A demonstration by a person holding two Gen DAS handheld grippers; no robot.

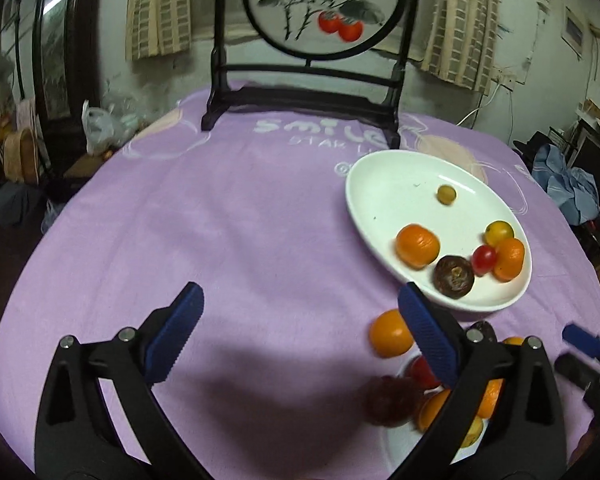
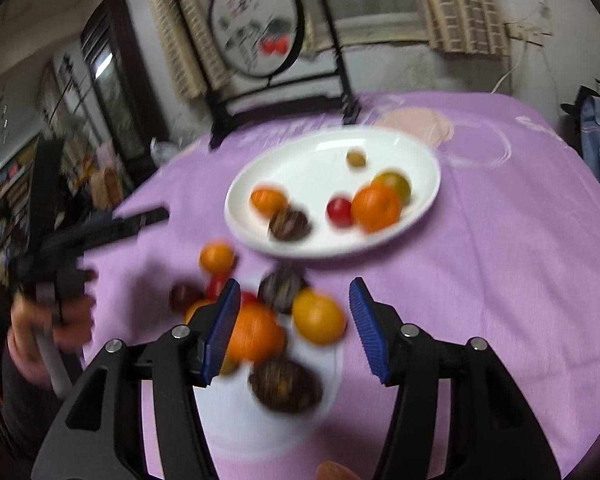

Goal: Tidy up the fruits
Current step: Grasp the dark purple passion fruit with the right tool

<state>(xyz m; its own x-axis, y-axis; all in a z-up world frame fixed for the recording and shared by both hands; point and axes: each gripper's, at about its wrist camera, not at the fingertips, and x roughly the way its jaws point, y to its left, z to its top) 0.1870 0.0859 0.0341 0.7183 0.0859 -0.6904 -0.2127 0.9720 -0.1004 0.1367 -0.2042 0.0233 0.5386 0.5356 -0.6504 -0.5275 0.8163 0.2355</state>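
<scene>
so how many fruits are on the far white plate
6 on the far white plate: small olive-green fruit alone at the back, orange, brown fruit, cherry tomato, second orange, yellow-green fruit.

Purple tablecloth, round painted screen on dark stand, checked curtains, grubby white wall.

A white oval plate on the purple cloth holds two oranges, a red tomato, a yellow-green fruit, a dark brown fruit and a small olive-coloured one; nearer, a second heap of oranges, tomatoes and dark fruits lies blurred on another white plate.
</scene>
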